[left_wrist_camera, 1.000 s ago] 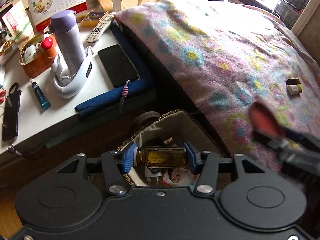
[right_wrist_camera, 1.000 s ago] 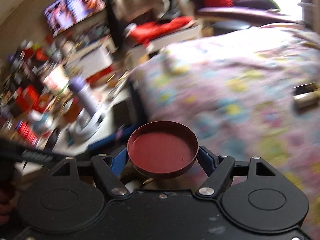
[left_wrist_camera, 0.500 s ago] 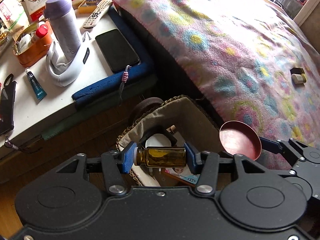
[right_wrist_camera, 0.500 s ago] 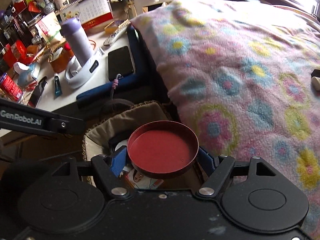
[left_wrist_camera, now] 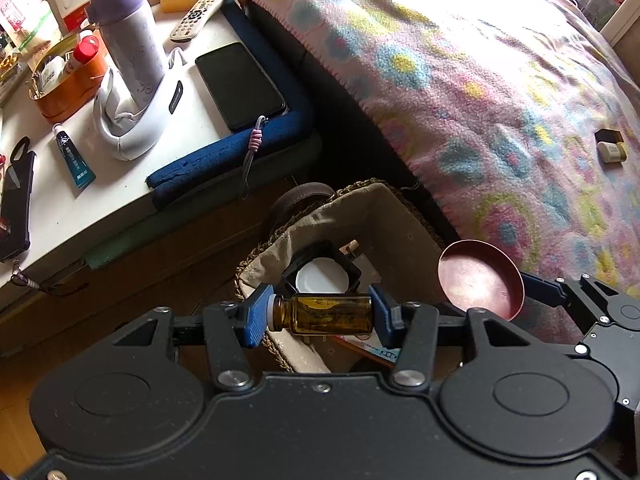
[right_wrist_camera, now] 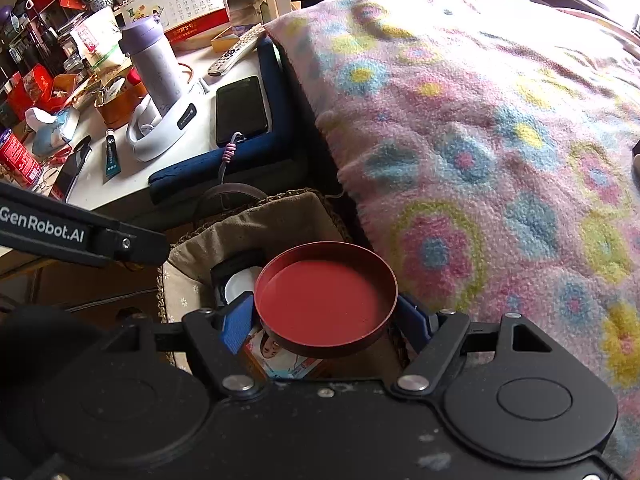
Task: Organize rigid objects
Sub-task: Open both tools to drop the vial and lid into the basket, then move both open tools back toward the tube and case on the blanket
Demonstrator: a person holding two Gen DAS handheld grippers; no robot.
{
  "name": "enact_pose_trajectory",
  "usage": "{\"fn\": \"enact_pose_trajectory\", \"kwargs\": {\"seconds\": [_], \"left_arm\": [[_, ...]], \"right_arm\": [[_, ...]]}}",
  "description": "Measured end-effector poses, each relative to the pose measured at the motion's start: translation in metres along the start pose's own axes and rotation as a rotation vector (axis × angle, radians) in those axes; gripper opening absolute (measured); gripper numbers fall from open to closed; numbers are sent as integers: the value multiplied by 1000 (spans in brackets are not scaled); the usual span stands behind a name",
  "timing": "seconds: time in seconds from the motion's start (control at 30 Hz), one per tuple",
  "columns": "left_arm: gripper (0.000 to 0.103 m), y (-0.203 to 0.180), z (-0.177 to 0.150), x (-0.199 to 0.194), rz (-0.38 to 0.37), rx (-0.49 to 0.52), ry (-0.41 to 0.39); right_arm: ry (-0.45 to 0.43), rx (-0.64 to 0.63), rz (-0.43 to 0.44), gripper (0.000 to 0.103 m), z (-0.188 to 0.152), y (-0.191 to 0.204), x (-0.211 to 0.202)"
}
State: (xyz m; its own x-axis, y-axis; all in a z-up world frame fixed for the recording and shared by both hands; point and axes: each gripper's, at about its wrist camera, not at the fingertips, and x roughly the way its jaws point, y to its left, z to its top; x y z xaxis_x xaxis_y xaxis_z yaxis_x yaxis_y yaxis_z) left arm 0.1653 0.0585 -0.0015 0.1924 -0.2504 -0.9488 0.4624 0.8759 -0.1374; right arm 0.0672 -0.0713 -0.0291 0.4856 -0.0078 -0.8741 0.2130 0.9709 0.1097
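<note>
My left gripper (left_wrist_camera: 320, 314) is shut on a small amber glass bottle (left_wrist_camera: 326, 315), held sideways above a cloth-lined woven basket (left_wrist_camera: 376, 208). My right gripper (right_wrist_camera: 326, 316) is shut on a round red lid (right_wrist_camera: 324, 300), also over the basket (right_wrist_camera: 256, 216); the lid (left_wrist_camera: 480, 284) shows at the right of the left wrist view. Inside the basket lie a black-framed white round object (left_wrist_camera: 323, 276) and a printed packet (right_wrist_camera: 280, 356). Two small blocks, one dark and one cream (left_wrist_camera: 610, 148), lie on the flowered blanket.
The blanket-covered bed (left_wrist_camera: 480, 80) fills the right side. A white table (left_wrist_camera: 120, 184) at the left carries a purple flask (left_wrist_camera: 128, 36) in a white stand, a phone (left_wrist_camera: 240, 84), a remote (left_wrist_camera: 202, 8), a tube and an orange tub.
Both grippers have moved in over the basket. The right gripper with the red lid swung down from the room to beside the left gripper. Both holds are unchanged.
</note>
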Motion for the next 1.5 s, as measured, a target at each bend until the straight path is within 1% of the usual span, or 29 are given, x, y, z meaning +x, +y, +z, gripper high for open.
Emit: {"fn": "enact_pose_trajectory", "kwargs": {"seconds": [0.2,0.27,0.3,0.33,0.4,0.73,1.0,1.2,1.37,1.5], "left_arm": [[51,-2,0,1,1,6,4],[55,-2,1,0,-1,8,-4],[58,-3,1,-1,2,10,-9],[61,-3,1,-1,4,11,-12],[63,-3,1,-2,3,12,-16],[68,-2,1,-1,4,2,-4],[71,-5,1,-2,12,25,-11],[77,-6,0,-3,24,40,-20],[78,-7,0,-5,24,53,-33],[84,-9,0,-8,27,62,-53]], "right_arm": [[1,8,11,76,1,-1,0],[-2,10,11,76,1,-1,-1],[-3,11,10,81,2,-1,-1],[-7,12,8,81,2,-1,-1],[-12,10,4,81,2,-1,-3],[-3,14,-3,82,1,-4,-3],[1,12,-8,84,0,-5,-3],[-4,3,-15,88,-1,-4,-3],[-13,4,-19,92,-2,-5,-4],[-24,14,-25,94,-2,-7,-6]]}}
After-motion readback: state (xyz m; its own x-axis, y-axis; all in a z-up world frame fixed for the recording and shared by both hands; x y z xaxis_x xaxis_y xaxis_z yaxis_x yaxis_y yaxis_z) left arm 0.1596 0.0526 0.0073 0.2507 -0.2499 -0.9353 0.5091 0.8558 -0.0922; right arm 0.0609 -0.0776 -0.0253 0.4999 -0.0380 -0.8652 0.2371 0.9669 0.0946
